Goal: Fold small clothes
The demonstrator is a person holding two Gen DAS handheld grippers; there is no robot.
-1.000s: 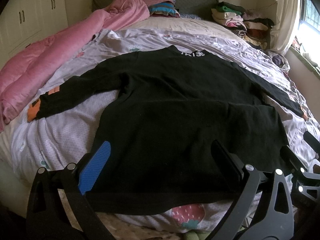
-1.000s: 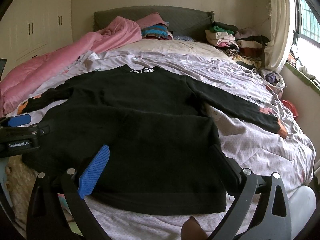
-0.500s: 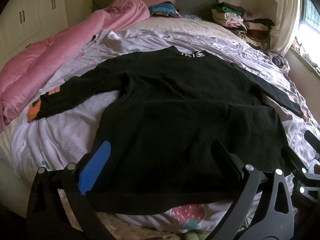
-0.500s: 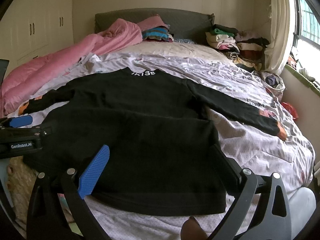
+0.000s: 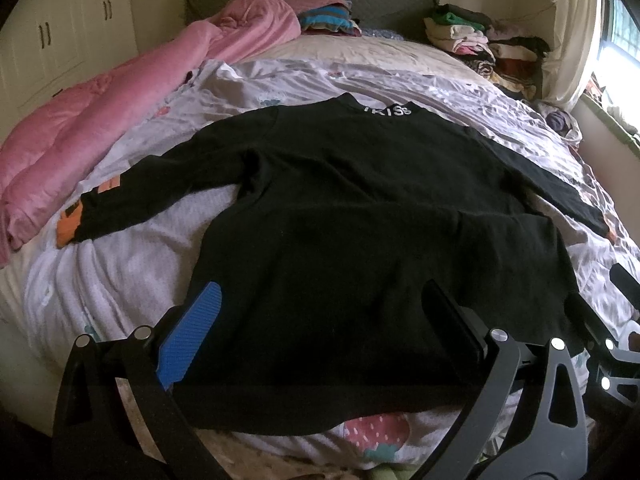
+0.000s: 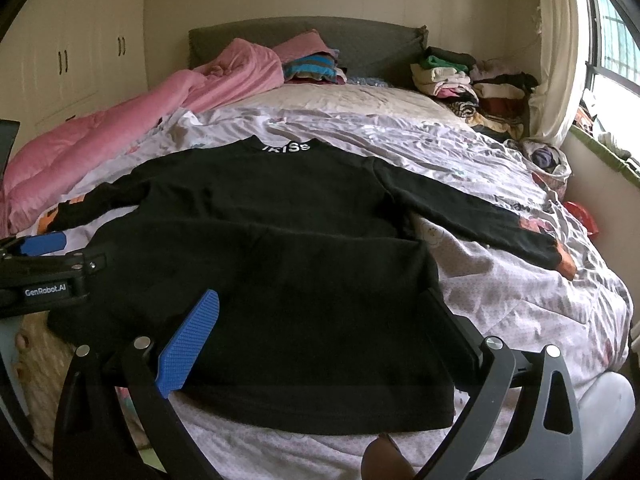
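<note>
Right now a black sweater (image 5: 360,240) lies flat, front down or up I cannot tell, across the foot half of the bed (image 6: 500,280), its collar with white letters toward the headboard (image 6: 360,40) and its hem near the foot edge. Both sleeves are spread out sideways: one reaches toward the left edge, ending in an orange cuff beside a pink quilt (image 5: 100,128); the other runs toward the right edge and ends close to it. A crease crosses the body at mid-height.

The left tongs (image 5: 320,320) hover over the hem near the sweater's left bottom corner, spread wide, with nothing between them. The right tongs (image 6: 320,320) hang over the hem nearer the right bottom corner, also wide open and empty. In the right view the left tongs show at the left border, over the sweater's side edge.

Bare sheet (image 5: 120,264) shows on both sides of the sweater body and in a thin strip below the hem, with more open sheet above the collar. The quilt fills the left edge of the bed. Folded clothes (image 6: 460,76) are stacked in the far right corner, with more by the headboard. White cupboards (image 6: 80,48) stand at the left wall, and a window (image 6: 612,40) is at the right.
</note>
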